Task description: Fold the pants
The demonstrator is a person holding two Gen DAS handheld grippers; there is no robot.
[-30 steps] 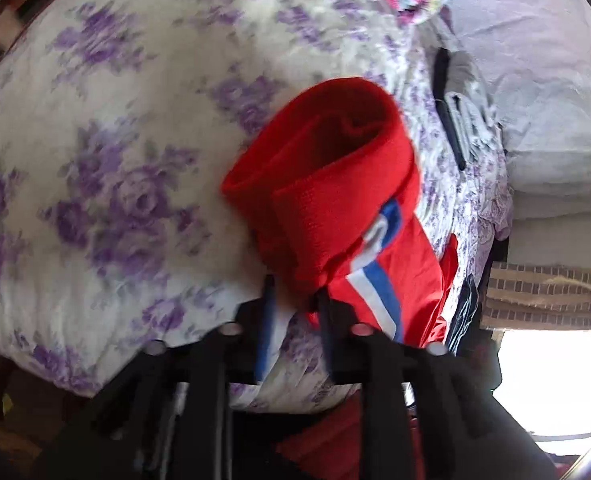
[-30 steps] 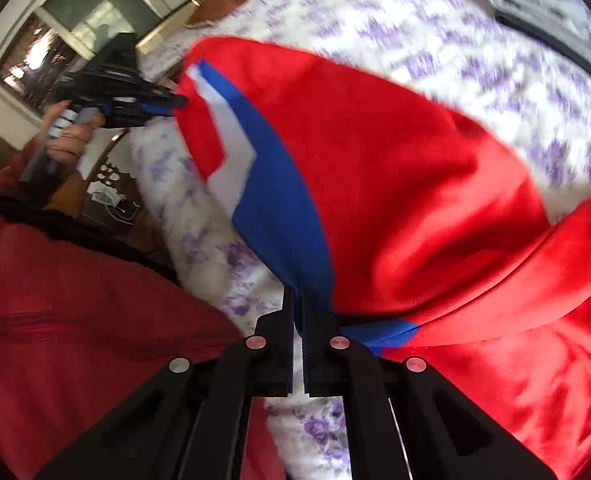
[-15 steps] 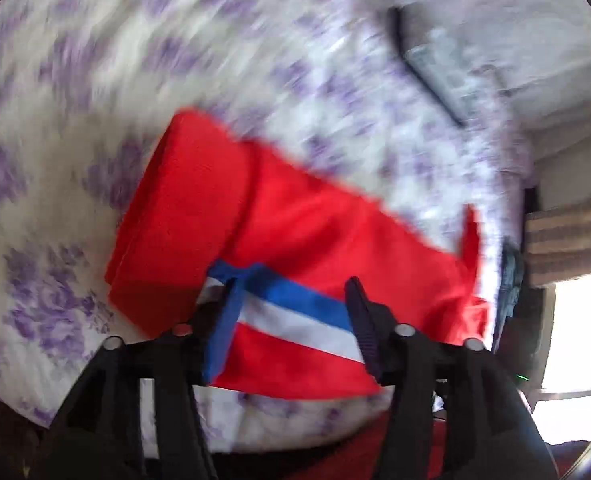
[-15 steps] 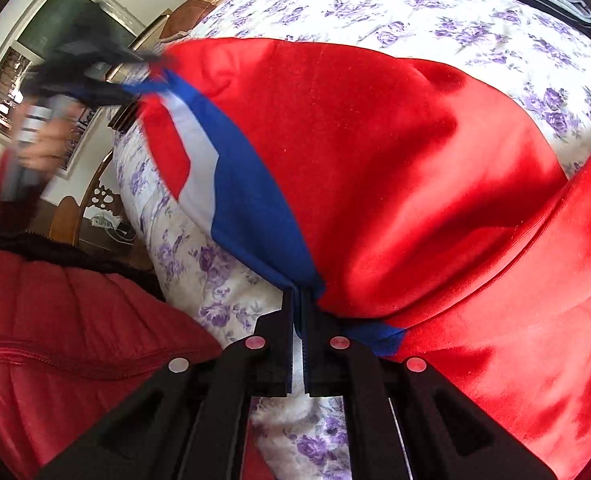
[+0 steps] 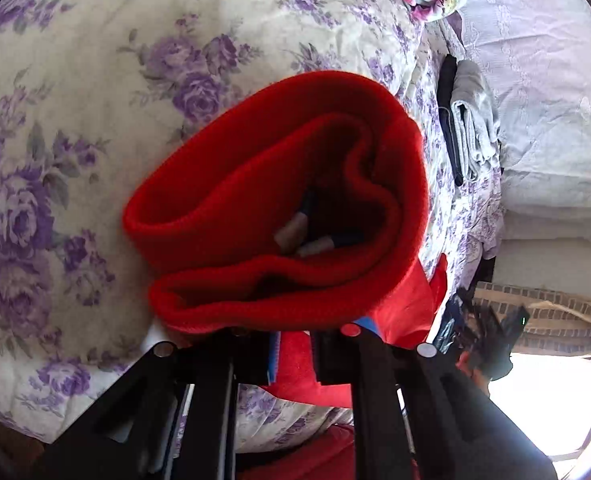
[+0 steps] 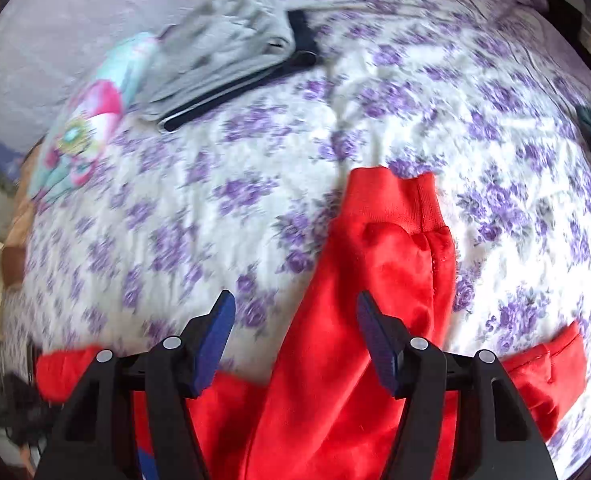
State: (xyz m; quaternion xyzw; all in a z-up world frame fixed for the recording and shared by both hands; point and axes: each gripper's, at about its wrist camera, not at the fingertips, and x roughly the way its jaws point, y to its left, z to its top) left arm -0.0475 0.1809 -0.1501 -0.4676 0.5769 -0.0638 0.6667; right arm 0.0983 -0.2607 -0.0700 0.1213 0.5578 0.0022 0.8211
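The red pants (image 5: 279,184) lie on the flowered bed cover (image 5: 95,120). Their waistband gapes as an open loop just ahead of my left gripper (image 5: 293,356), which is shut on red cloth at the loop's near edge, beside a bit of blue stripe. In the right wrist view, a red pant leg (image 6: 375,264) runs away from me to its ribbed cuff (image 6: 411,196). A second cuff (image 6: 555,356) lies at the lower right. My right gripper (image 6: 295,300) hovers over that leg. Its jaws are opening and stand wide, with the pads off the cloth.
A folded grey garment with a dark edge (image 6: 231,56) lies farther back on the bed. A colourful patterned cloth (image 6: 83,120) sits beside it. A pale lilac pillow (image 5: 535,80) fills the far side. Bare flowered cover (image 6: 255,160) spreads left of the leg.
My right gripper let go of the blue-striped edge, opened wide and swung over the pant leg. My left gripper opened over the stripe, then shut on the waistband, which now gapes.
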